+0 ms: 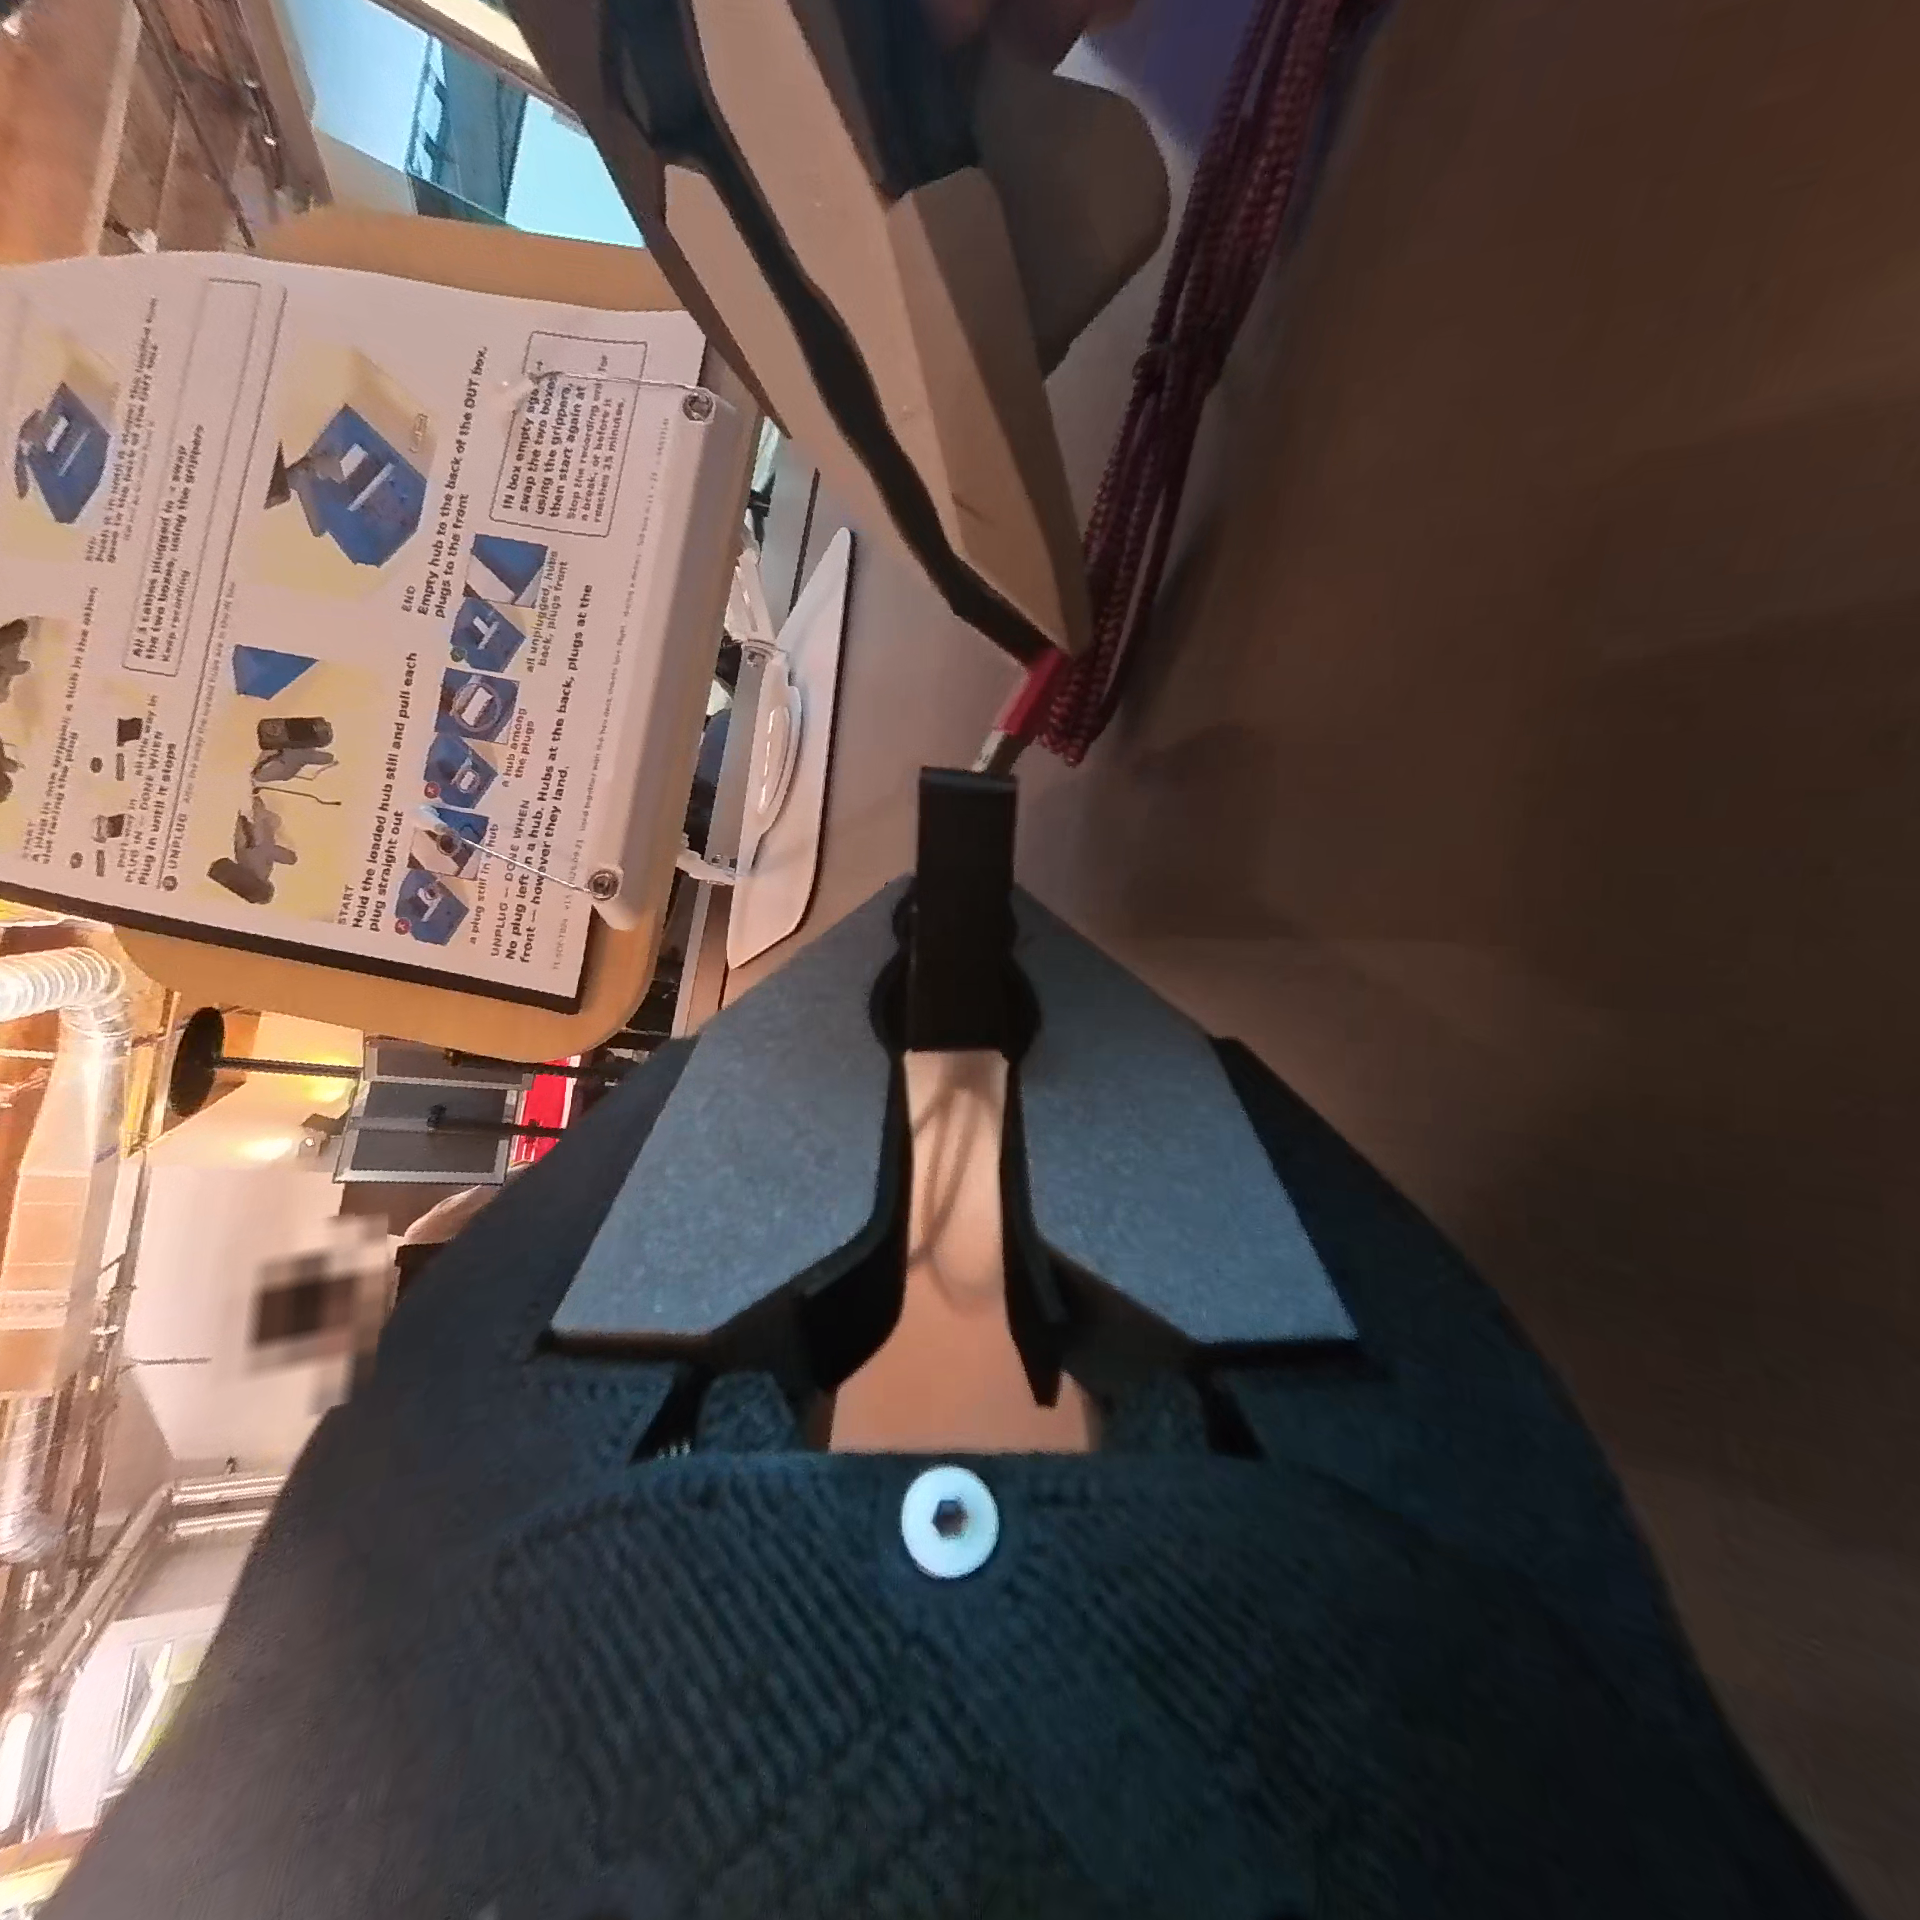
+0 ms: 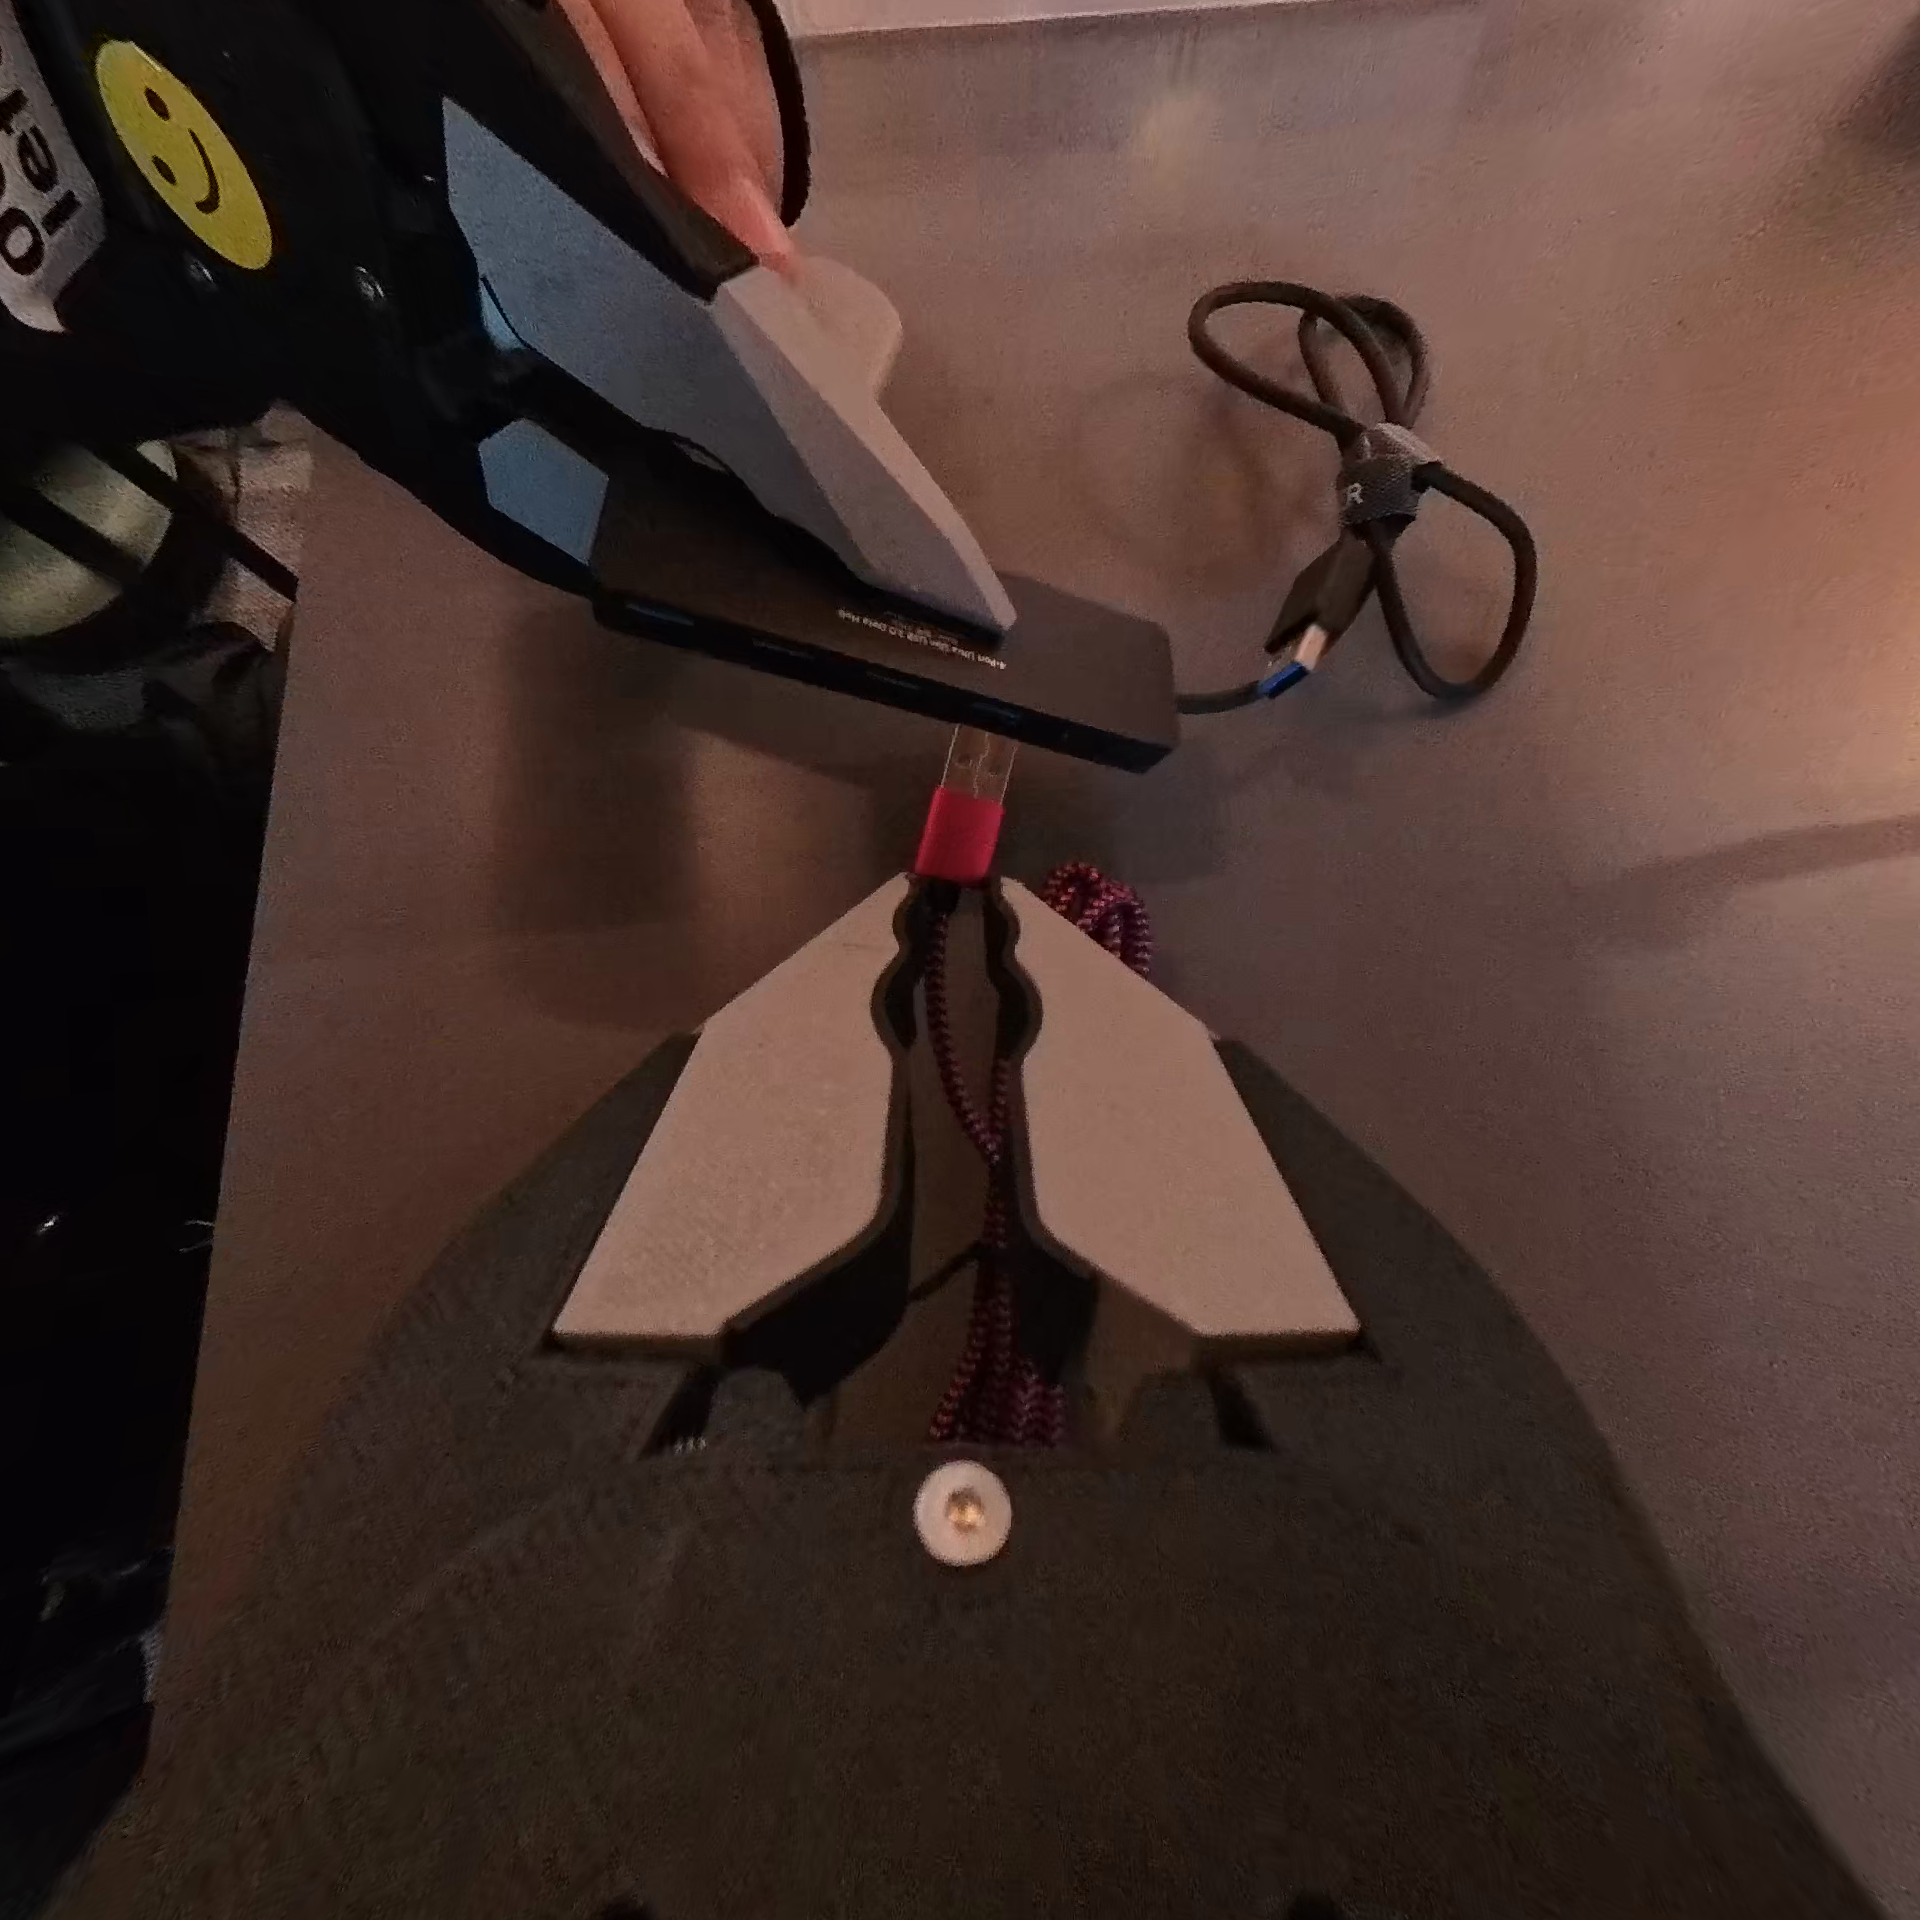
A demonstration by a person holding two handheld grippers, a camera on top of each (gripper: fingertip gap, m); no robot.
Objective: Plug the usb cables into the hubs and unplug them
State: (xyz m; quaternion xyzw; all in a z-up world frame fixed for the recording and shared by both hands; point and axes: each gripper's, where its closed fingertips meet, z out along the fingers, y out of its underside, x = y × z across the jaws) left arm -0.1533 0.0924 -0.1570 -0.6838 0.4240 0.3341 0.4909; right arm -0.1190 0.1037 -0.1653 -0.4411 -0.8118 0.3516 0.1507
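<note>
My left gripper [image 1: 961,904] is shut on a flat black USB hub [image 1: 966,862], seen end-on here. In the right wrist view the hub [image 2: 1060,665] is held level above the table, with the left gripper's grey upper finger [image 2: 831,447] lying on top of it. My right gripper [image 2: 954,883] is shut on a red USB plug [image 2: 958,831]. The plug's metal tip [image 2: 977,758] is at the mouth of the hub's rightmost side port, with most of the shell showing. Its red braided cable [image 2: 977,1195] runs back between my fingers. The right gripper also shows in the left wrist view [image 1: 1060,634].
The hub's own black cable [image 2: 1382,488] lies coiled and tied on the brown table [image 2: 1507,1143], with its blue-tongued plug [image 2: 1304,644] beside the hub. An instruction sheet on a board [image 1: 312,623] stands behind. A dark box [image 2: 125,935] is at the left. Some 5 cm of space lies between my two pairs of fingers.
</note>
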